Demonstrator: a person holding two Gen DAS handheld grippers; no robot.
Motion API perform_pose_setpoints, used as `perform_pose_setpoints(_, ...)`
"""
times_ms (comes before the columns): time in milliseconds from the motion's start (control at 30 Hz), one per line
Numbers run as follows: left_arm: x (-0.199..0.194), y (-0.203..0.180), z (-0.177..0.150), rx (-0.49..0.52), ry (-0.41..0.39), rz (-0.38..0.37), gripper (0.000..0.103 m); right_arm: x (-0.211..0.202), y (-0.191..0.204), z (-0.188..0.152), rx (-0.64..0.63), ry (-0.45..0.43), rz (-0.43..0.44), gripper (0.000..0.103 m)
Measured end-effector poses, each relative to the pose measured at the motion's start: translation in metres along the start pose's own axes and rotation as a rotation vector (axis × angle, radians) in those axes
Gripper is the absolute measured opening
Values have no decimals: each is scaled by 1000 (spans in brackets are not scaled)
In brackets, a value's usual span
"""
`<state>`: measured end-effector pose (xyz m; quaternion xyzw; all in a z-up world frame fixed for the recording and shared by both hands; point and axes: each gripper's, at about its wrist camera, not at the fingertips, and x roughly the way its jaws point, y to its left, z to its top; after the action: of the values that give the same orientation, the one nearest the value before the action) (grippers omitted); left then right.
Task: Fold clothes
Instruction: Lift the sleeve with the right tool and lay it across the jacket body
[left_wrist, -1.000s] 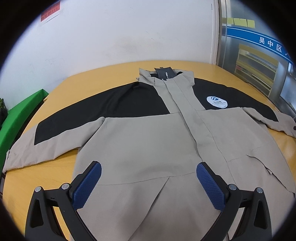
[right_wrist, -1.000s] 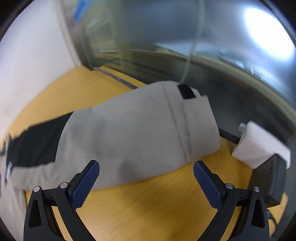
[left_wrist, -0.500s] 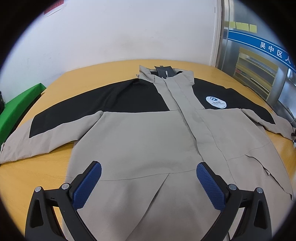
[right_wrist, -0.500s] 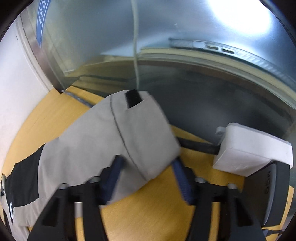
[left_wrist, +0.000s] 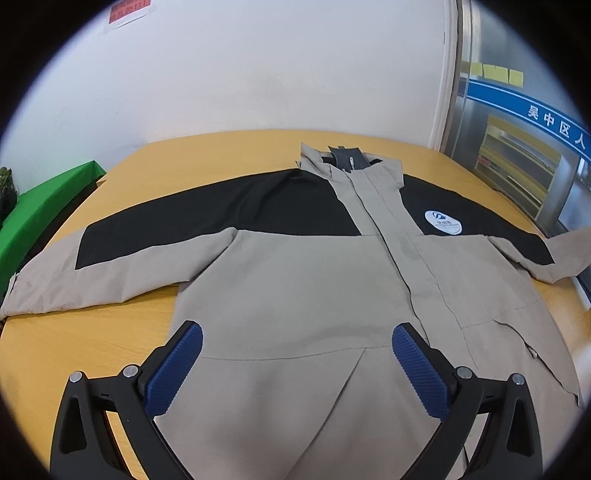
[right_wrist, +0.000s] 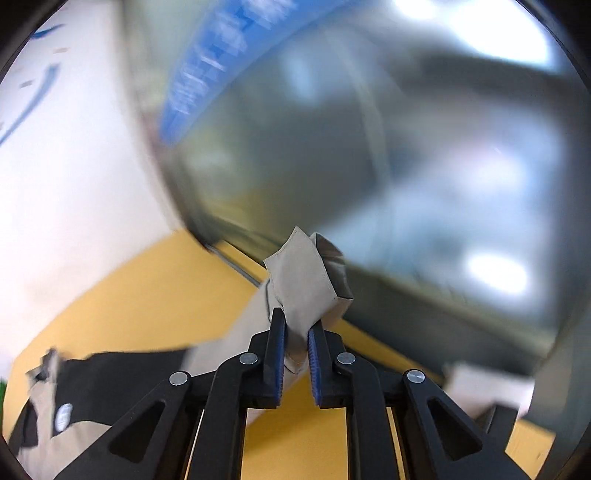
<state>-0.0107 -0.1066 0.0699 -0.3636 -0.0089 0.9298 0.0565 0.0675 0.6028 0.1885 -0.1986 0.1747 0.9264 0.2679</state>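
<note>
A beige and black jacket (left_wrist: 314, 280) lies front up, spread on the yellow table (left_wrist: 85, 347), collar at the far side. My left gripper (left_wrist: 295, 358) is open and empty, hovering over the jacket's lower front. My right gripper (right_wrist: 296, 332) is shut on the beige cuff (right_wrist: 306, 280) of the jacket's right sleeve and holds it lifted off the table. In the left wrist view that sleeve end (left_wrist: 569, 251) rises at the right edge. The left sleeve (left_wrist: 74, 277) lies flat, stretched to the left.
A white wall (left_wrist: 258, 66) stands behind the table. A green object (left_wrist: 40, 206) sits at the far left. A glass partition with a blue band (left_wrist: 517, 110) runs along the right. A white box (right_wrist: 487, 387) lies near the right gripper.
My right gripper closed on the right sleeve cuff and lifted it off the table. My left gripper stayed open and drifted slightly over the jacket's hem.
</note>
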Motion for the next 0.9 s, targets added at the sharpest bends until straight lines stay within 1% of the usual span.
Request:
perform_pose_setpoints(67, -3, 7, -1, -20, -8, 0, 103, -22, 34, 19, -58, -52, 55, 11)
perform_pose_setpoints(167, -7, 18, -5, -37, -18, -4, 103, -52, 97, 44, -146, -120, 138, 11)
perform_pose_setpoints(267, -15, 32, -9, -60, -32, 3, 103, -72, 162, 59, -235, -171, 206, 10)
perform_pose_setpoints(333, -21, 42, -12, -76, -47, 5, 103, -89, 201, 63, -288, -189, 249, 10)
perform_pose_setpoints(400, -25, 51, -14, -94, -56, 7, 103, -78, 240, 63, -319, -190, 283, 9)
perform_pose_setpoints(500, -29, 66, -18, -123, -60, 14, 103, -79, 298, 52, -363, -186, 350, 9)
perform_pose_setpoints(567, -30, 75, -21, -145, -59, 19, 103, -79, 329, 42, -387, -181, 392, 9)
perform_pose_setpoints(667, -31, 87, -26, -170, -56, 22, 103, -88, 380, 21, -429, -166, 473, 8)
perform_pose_setpoints(733, -32, 91, -27, -173, -56, 26, 103, -84, 409, 7, -451, -150, 522, 7)
perform_pose_setpoints(833, -34, 95, -29, -174, -60, 25, 103, -82, 456, -24, -480, -118, 598, 7)
perform_pose_setpoints(900, -36, 98, -30, -176, -62, 22, 103, -80, 494, -53, -498, -84, 656, 7)
